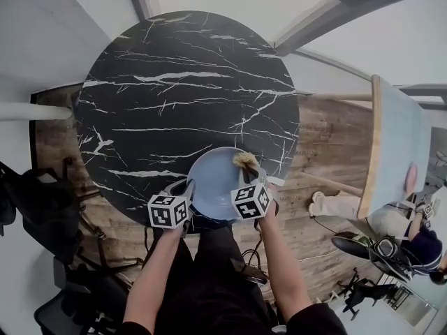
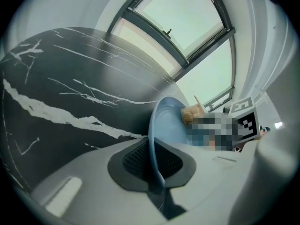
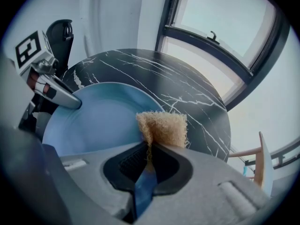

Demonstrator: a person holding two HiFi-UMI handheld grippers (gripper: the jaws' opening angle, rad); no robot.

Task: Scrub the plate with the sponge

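Blue plate (image 1: 213, 183) sits at the near edge of your black marble counter (image 1: 181, 82), left gripper (image 1: 187, 185) at its left rim, right gripper (image 1: 248, 169) at its right. In the left gripper view, your fingers (image 2: 133, 161) are clamped on the plate's rim. In the right gripper view, your fingers (image 3: 171, 161) pinch the tan sponge (image 3: 164, 128) at the plate's edge.

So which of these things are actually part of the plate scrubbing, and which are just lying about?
In the job: blue plate, gripped at its rim by the left claw; tan sponge, held in the right claw.
Just about: black marble table, wooden chair, person at far right.
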